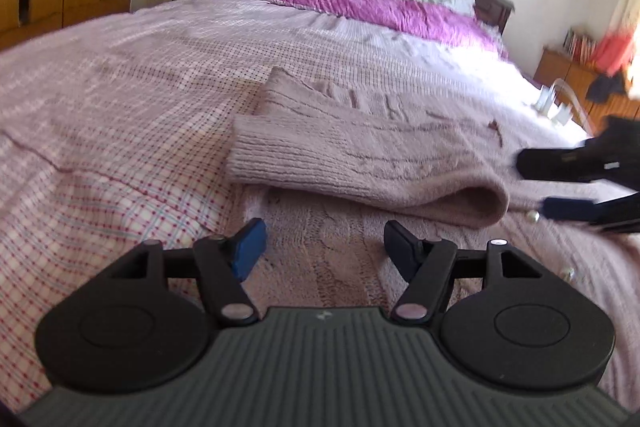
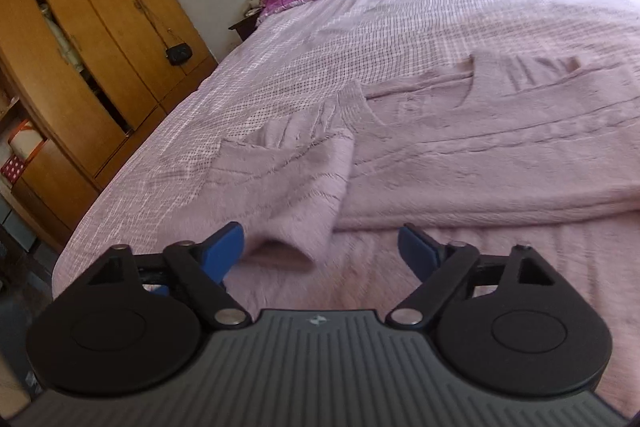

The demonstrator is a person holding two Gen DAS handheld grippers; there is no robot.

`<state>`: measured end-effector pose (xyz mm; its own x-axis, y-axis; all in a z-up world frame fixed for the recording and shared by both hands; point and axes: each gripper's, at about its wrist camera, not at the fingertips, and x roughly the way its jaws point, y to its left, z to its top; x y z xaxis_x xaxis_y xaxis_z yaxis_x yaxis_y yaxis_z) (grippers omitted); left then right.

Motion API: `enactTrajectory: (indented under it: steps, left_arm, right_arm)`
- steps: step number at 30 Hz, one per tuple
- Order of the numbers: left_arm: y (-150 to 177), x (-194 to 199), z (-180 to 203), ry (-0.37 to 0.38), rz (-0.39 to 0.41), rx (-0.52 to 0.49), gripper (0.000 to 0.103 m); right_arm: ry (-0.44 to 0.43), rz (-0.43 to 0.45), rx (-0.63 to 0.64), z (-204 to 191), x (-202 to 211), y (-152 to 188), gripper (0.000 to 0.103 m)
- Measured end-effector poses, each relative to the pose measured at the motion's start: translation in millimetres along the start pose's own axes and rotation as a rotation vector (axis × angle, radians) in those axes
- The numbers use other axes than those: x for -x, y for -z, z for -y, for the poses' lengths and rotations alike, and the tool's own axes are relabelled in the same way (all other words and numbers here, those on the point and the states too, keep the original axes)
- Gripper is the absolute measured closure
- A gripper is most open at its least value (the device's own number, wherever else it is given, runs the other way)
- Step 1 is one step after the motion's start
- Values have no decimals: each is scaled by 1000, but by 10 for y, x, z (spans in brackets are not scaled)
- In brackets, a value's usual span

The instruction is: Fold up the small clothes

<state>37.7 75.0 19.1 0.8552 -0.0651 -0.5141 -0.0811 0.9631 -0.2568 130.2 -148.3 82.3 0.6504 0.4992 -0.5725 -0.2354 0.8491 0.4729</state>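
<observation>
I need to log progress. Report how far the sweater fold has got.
Done: one sleeve is folded across the pink sweater on the bed. In hand: nothing; left gripper and right gripper are open. Left: the remaining folds.

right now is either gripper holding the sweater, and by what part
Nothing is held. The left gripper and right gripper are both open above the pink sweater, its folded sleeve cuff lying free between the right fingers.

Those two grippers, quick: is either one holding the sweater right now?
Left gripper: open, holding nothing, just above the pink sweater.
Right gripper: open, holding nothing; the sleeve cuff lies between its fingers, ungripped.
</observation>
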Motion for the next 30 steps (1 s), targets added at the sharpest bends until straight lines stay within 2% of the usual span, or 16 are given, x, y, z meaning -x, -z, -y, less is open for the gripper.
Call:
enactTrajectory:
  steps: [5,7,8,9,11,15,18,20,23,25,28,30]
  left_arm:
    - [13,10,-67,34,14,37,35]
    - [25,6,-34,24,17,19,35]
    - [34,1,-11,18,19,6,35]
    - [45,0,5,13,22,-4,35]
    - [58,-2,12,10,25,-11,35]
    - [59,-1,-2,18,26,2,35]
    - [60,0,-20,24,27,9,35]
    - [57,0,-31,24,27,10,35]
    - [57,4,-36,27,27,12,35]
    - [54,21,-44,30,29,16,35]
    - [-9,125,-14,11,6,1,35]
    - [-49,233,0,-1,-4,-18,35]
  right_arm:
    - [-3,-12,15,-121,-304,-16,28]
    - [-9,-43,34,-148,-441,-34,44]
    - [-7,-62,46,-174,-500,-46,67]
    - [5,-67,66,-203,-539,-50,83]
    - [26,-35,129,-294,-499,-103,87]
    - [137,82,210,-324,-324,-180,88]
    - [204,48,218,-175,-386,-145,87]
    - [208,-2,190,-38,-492,-84,86]
    - [184,20,160,32,-473,-55,84]
    - [179,32,129,-1,-407,-76,76]
    - [154,102,162,-163,-211,-21,67]
    - [131,122,204,-285,-117,37,50]
